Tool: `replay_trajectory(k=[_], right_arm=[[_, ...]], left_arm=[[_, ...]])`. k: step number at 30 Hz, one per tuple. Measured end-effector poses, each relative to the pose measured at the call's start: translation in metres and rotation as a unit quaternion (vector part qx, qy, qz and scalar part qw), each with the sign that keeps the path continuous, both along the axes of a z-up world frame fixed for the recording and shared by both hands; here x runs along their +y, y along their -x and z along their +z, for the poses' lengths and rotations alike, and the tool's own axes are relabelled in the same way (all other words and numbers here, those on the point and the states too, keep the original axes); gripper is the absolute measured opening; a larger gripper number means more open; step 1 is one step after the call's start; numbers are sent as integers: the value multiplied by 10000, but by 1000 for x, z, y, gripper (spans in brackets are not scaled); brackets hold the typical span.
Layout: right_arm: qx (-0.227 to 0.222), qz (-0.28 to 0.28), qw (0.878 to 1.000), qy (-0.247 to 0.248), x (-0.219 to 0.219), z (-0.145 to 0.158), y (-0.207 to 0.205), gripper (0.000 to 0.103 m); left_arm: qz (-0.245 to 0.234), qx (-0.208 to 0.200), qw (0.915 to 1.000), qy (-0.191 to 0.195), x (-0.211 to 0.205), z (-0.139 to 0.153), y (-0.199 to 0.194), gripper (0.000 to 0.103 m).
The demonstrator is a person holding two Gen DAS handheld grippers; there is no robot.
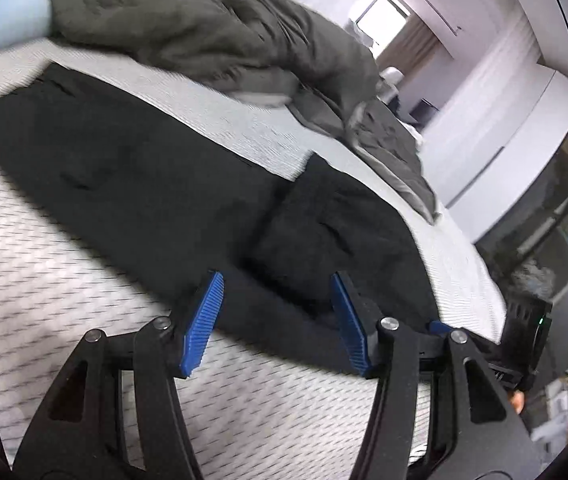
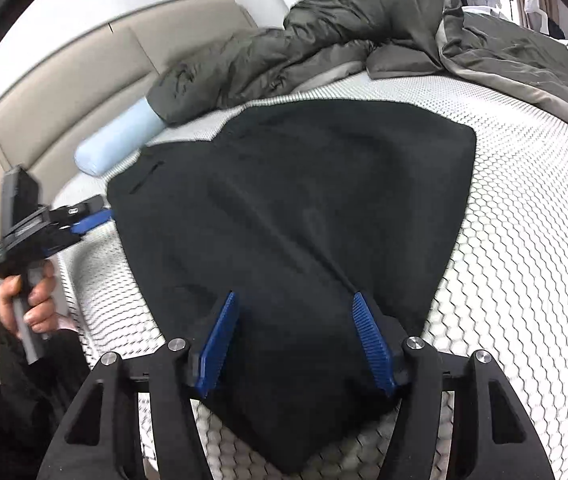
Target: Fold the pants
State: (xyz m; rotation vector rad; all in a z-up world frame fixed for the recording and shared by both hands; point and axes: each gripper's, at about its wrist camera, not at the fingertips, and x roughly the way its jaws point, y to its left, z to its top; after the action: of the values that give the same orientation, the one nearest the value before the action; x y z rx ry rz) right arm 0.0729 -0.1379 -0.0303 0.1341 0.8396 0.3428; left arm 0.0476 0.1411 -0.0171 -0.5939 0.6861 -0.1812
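Two layers of black pants [image 2: 291,216] lying flat on the white honeycomb mattress [image 2: 523,264], already doubled at one end, where a shorter flap [image 1: 335,236] sits on top in the left wrist view. Long axis running across the near part of the bed, parallel to its near edge; broad end toward the pale blue bolster [image 2: 116,140] and headboard [image 2: 64,92], narrow end tapering toward the right tool [image 2: 295,344]. Which end holds the waistband: likely the broad one with the pocket slit, though not certain.

Right tool open, blue pads apart over the narrow end, no cloth pinched. Left tool [image 1: 278,320] also open, empty, poised over the near edge of the fabric; seen from the right wrist view gripped in a hand [image 2: 28,300].

For the next fold, probably best to pinch both layers at each near corner, lift evenly, carry across along the long axis, keep edges aligned, then smooth. Rumpled olive duvet [image 2: 343,36] heaped well beyond, near the far side.
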Motion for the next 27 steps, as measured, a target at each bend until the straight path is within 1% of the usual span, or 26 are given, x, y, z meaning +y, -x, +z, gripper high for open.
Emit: replay_trajectory(k=[1,2,3,4,5,6,9,10,11,12,13,15,18,22,23,24,25,26,27], right_arm=[[-30,-10,10000,-31,1,2,-3,61],[-77,-33,9999,-80,-4,5,2,61],[-91,-55,9999,-112,-4,4,6,61],[-99,-83,9997,-190,-8,4,10,61],[-100,-95,9996,-257,-8,2,15,61],[-74,-102,9996,-259,-11,1,15,61],[-28,-133,9996,-259,-14,1,16,61],[-8,-147,9995,-276,-18,-1,18,61],[12,-162,9994,-299,-20,-2,19,61],[43,-154,9994,-321,-22,-4,18,61],[59,-155,9993,-323,-22,-4,16,61],[126,-224,9992,-316,-25,-8,12,65],[208,-299,9985,-408,-30,-11,10,65],[204,-346,9976,-563,-34,-8,11,66],[223,-360,9969,-662,-36,-7,12,66],[240,-372,9959,-784,-39,-7,13,67],[256,-360,9950,-901,-40,-6,14,68],[271,-342,9944,-967,-41,-7,14,69],[313,-303,9934,-1060,-41,-7,16,69]], left_arm=[[-167,120,9995,221,-5,-4,-12,52],[-276,222,9987,371,-9,-7,-17,52],[-401,381,9966,615,-13,-13,-24,52],[-524,500,9927,960,-15,-21,-33,52],[-621,627,9892,1171,-18,-27,-40,52],[-584,772,9869,1290,-19,-33,-46,51],[-351,920,9842,1471,-22,-37,-66,51],[-240,874,9848,1479,-22,-35,-71,41],[-131,781,9874,1369,-23,-32,-73,27],[-8,696,9912,1125,-25,-27,-76,11],[64,624,9935,954,-28,-23,-77,8],[162,365,9959,814,-33,-12,-68,4],[134,94,9984,544,-38,3,-48,4],[137,-92,9986,496,-37,17,-8,4],[183,-70,9987,461,-33,16,-1,4],[237,34,9990,388,-29,12,1,5],[280,245,9989,280,-24,0,-2,5],[343,498,9978,277,-15,-14,-3,5],[416,775,9954,393,-7,-28,-6,9]])
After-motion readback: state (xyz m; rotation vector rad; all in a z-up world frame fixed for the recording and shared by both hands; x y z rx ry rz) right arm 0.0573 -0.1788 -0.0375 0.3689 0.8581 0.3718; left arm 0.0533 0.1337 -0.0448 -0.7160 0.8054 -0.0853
